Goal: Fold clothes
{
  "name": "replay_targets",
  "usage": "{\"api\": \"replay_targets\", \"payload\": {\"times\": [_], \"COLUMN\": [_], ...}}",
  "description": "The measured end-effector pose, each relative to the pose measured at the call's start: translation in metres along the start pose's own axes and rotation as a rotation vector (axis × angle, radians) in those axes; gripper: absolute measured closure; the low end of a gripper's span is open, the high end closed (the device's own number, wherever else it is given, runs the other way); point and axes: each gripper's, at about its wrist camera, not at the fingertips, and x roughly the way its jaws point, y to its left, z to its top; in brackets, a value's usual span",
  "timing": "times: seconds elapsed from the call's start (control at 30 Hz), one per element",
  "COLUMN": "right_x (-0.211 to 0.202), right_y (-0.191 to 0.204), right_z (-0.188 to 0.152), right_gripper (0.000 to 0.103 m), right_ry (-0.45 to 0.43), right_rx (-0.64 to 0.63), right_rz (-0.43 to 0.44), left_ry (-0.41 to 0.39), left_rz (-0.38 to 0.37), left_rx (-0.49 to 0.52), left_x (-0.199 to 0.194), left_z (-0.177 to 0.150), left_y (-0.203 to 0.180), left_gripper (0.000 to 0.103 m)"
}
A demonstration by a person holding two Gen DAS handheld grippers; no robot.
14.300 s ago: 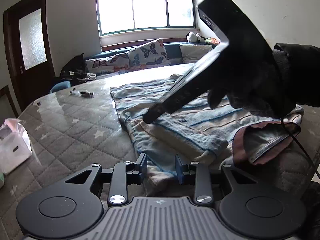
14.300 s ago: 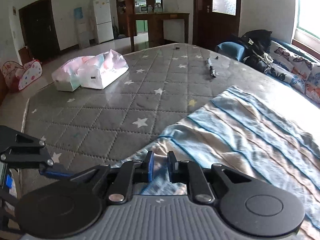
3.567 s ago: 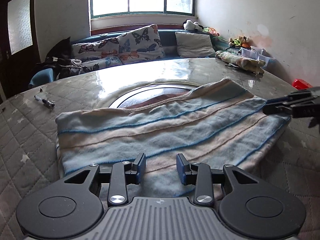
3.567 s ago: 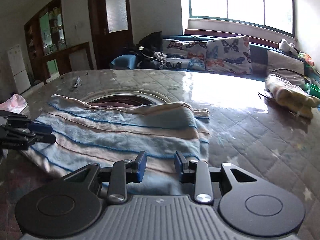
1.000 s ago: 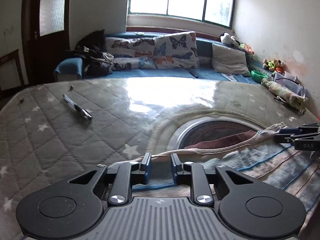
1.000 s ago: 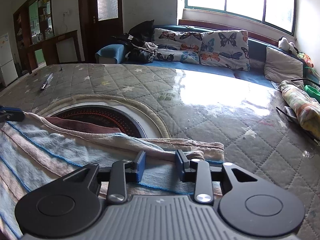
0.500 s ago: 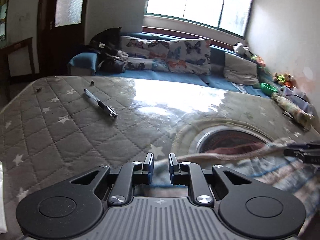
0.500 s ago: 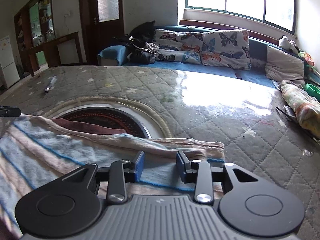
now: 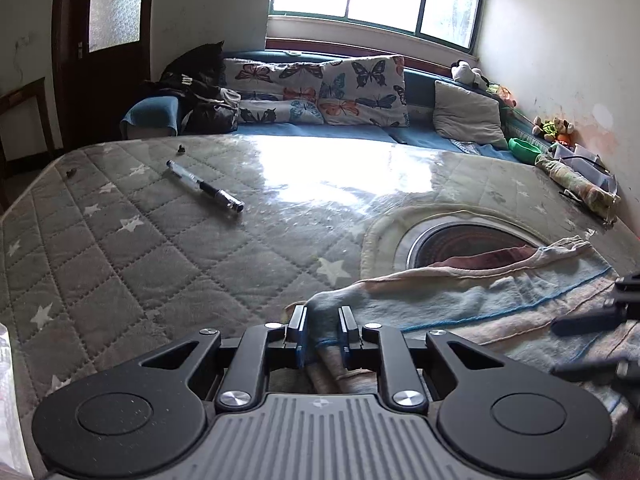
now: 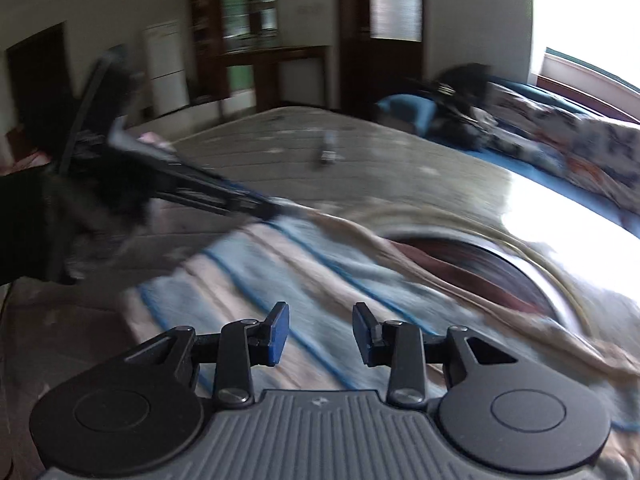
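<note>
Soft, nubbly striped garment (image 9: 460,300) in pale blue and beige with thin blue lines, spread rumpled over the near right part of a grey quilted, star-printed table cover (image 9: 132,264) under glossy clear film, partly overlapping a round dark inset ringed in cream (image 9: 452,236); slim clear-and-black pen (image 9: 204,191) lying far left. Left gripper (image 9: 322,334) clamped on a bunched near-left corner of the garment, fabric squeezed between its blue-padded black fingers (image 9: 298,330). Right gripper (image 10: 322,334) hovering above the striped cloth in a motion-blurred view, jaws apart and gripping nothing.
</note>
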Motion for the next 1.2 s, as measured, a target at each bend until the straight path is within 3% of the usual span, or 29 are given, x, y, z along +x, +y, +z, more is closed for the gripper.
{"api": "replay_targets", "payload": {"times": [0.27, 0.6, 0.7, 0.97, 1.2], "right_x": [0.040, 0.032, 0.033, 0.007, -0.029], "right_y": [0.038, 0.093, 0.106, 0.094, 0.056], "right_z": [0.013, -0.002, -0.011, -0.006, -0.022], "right_gripper": [0.068, 0.069, 0.069, 0.070, 0.068], "right_ry": [0.015, 0.009, -0.005, -0.008, -0.013], "right_rx": [-0.076, -0.252, -0.291, -0.238, -0.159], "right_rz": [0.046, 0.124, 0.084, 0.111, -0.002], "left_ry": [-0.002, -0.004, -0.003, -0.013, -0.062], "left_rz": [-0.010, -0.010, -0.005, 0.020, -0.012], "left_rx": [0.027, 0.010, 0.008, -0.010, -0.006], "left_x": [0.003, 0.006, 0.006, -0.001, -0.036], "left_z": [0.000, 0.000, 0.000, -0.001, -0.008], "left_y": [0.002, 0.004, 0.003, -0.002, -0.026], "left_gripper": [0.084, 0.083, 0.083, 0.083, 0.083]}}
